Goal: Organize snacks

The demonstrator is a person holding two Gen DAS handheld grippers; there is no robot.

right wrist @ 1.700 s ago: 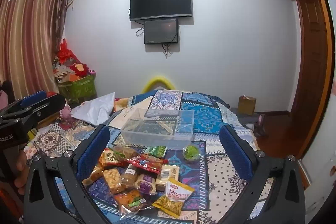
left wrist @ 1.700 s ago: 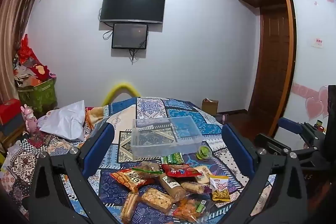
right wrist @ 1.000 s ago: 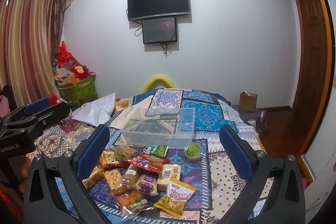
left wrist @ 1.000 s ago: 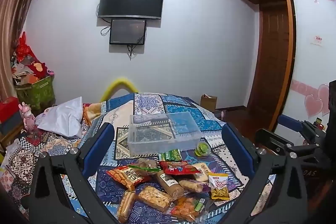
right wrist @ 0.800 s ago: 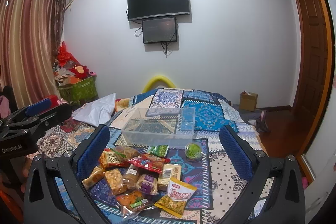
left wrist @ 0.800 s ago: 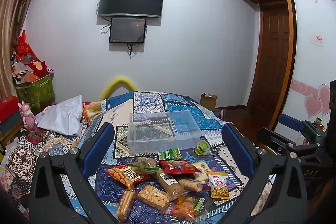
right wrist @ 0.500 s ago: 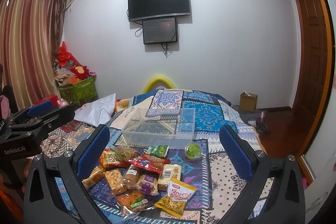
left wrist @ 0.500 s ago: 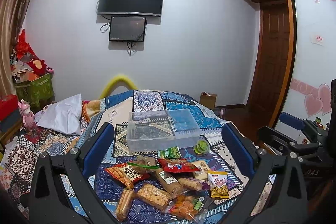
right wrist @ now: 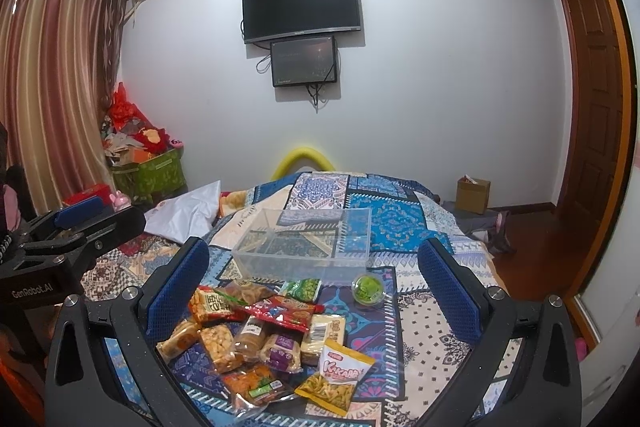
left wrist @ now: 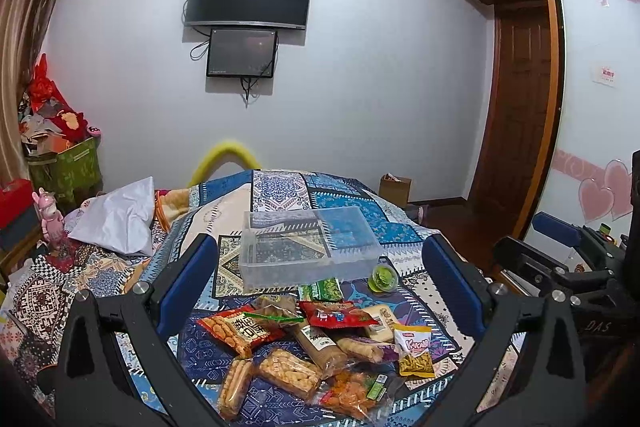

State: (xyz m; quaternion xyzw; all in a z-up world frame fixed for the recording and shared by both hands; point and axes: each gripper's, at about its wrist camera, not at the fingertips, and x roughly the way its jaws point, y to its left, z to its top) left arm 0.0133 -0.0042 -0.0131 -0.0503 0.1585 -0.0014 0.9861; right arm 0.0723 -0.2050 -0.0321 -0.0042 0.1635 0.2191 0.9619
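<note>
Bedspread (right wrist: 396, 223) in blue patchwork fills most of what we see, and it carries everything else. On it stands a clear plastic bin (left wrist: 308, 251), with nothing inside that we can make out. Just in front of the bin lies our pile of snacks (right wrist: 264, 335), packets touching and overlapping one another. We hold the left gripper (left wrist: 320, 283) above the pile with its blue fingers (left wrist: 188, 283) spread wide and nothing between them. We hold the right gripper (right wrist: 316, 287) the same way, spread wide and gripping nothing. At the pile's near right edge lies a yellow chip bag (right wrist: 336, 377). A red packet (right wrist: 286, 311) lies across the middle of the pile. Apart from the pile, just beside the bin's near right corner, sits a small green cup (left wrist: 383, 277)
</note>
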